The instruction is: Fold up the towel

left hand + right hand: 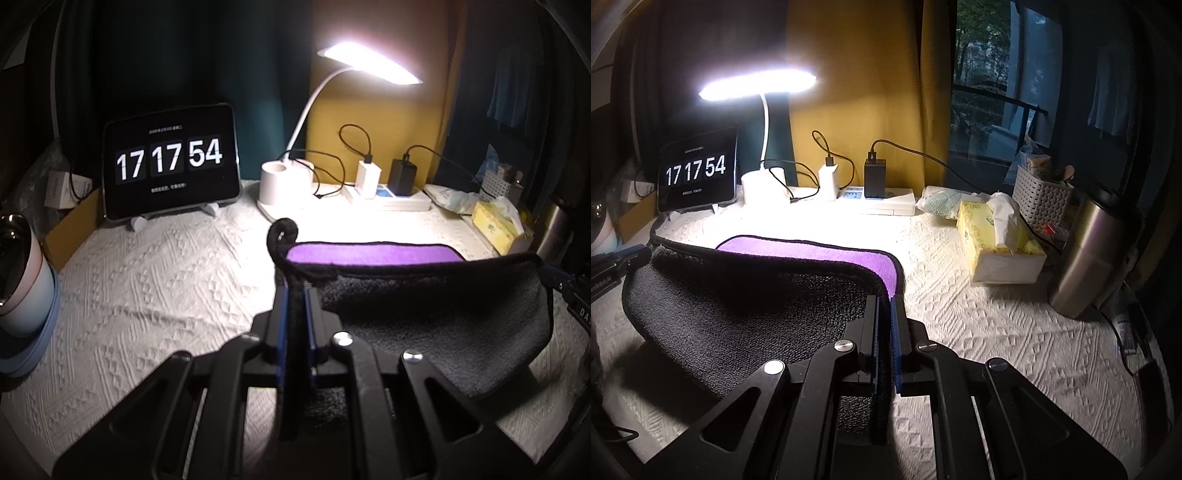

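The towel (436, 314) is dark grey on one side and purple on the other, with a black hem. My left gripper (295, 295) is shut on its left near corner and holds it above the table. My right gripper (885, 302) is shut on the towel (738, 302) at its right near corner. The lifted near half hangs in a sag between the two grippers, grey side toward me. The far purple part (820, 254) lies flat on the white textured tablecloth (155, 295). The right gripper shows at the right edge of the left wrist view (565, 288).
At the back stand a tablet clock (171, 162), a lit white desk lamp (280, 184) and a power strip with chargers (388, 195). A yellow tissue box (997, 243), a steel flask (1089, 254) and a white basket (1041, 195) sit at the right. A mug (22, 280) stands left.
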Demonstrator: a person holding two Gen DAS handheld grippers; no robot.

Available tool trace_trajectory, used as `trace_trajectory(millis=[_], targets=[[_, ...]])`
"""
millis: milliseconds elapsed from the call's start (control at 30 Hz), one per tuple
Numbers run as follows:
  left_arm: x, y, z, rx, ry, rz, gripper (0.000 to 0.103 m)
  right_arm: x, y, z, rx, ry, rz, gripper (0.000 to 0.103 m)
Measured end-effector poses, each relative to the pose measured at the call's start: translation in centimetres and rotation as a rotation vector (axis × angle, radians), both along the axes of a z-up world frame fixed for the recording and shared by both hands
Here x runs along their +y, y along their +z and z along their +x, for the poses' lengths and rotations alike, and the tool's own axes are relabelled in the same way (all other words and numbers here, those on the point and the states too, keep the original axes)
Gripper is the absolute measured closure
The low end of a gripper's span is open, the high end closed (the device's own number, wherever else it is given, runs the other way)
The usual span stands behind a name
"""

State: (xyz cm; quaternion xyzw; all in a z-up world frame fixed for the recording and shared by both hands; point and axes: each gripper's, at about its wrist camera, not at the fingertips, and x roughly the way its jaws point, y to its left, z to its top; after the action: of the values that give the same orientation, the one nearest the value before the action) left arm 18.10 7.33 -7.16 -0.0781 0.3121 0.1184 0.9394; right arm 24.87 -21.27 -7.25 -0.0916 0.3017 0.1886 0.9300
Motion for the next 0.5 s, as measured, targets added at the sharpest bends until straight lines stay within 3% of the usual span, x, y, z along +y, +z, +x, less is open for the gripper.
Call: trace_trajectory(millis=[500], targets=[[0.7, -0.3, 2.4, 0.001, 0.003, 0.008, 0.094, 1.1, -0.2, 3.2, -0.001, 0.009, -0.015, 0.096]])
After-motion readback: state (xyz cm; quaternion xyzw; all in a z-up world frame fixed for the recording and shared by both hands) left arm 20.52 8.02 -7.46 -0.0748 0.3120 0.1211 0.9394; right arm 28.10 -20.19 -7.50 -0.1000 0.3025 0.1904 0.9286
